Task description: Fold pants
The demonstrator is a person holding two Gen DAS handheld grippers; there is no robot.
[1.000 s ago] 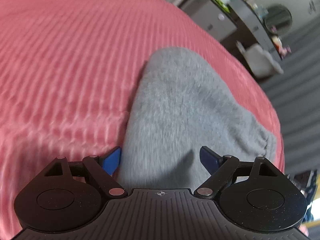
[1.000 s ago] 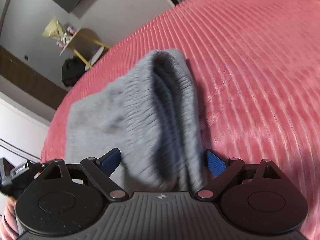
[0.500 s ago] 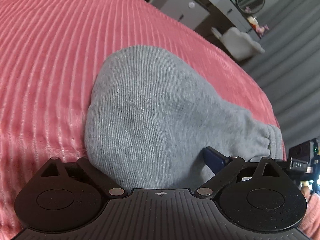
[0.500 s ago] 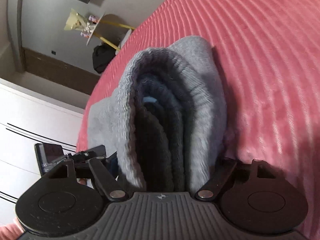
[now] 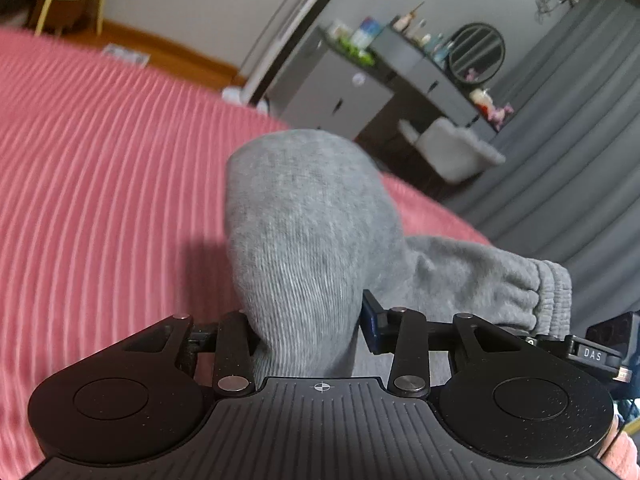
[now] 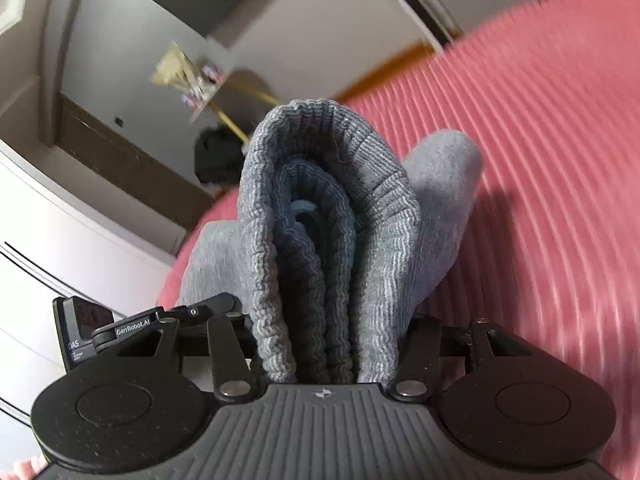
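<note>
Ribbed pink bedding (image 5: 100,184) is spread beneath grey pants (image 5: 304,240), which are pinched at one bunched end by the left gripper (image 5: 308,332) and at the ribbed cuff (image 6: 320,216) by the right gripper (image 6: 328,344)

right hand-held gripper (image 6: 326,344) fingertips buried in pants (image 6: 320,220), blurred dresser clutter (image 5: 372,36)

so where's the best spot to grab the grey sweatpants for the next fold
Judging by the pose, at the ribbed cuffs, edge-on from the near side as the right gripper does: stacked layers stand upright. The left gripper pinches the grey sweatpants alongside.
</note>
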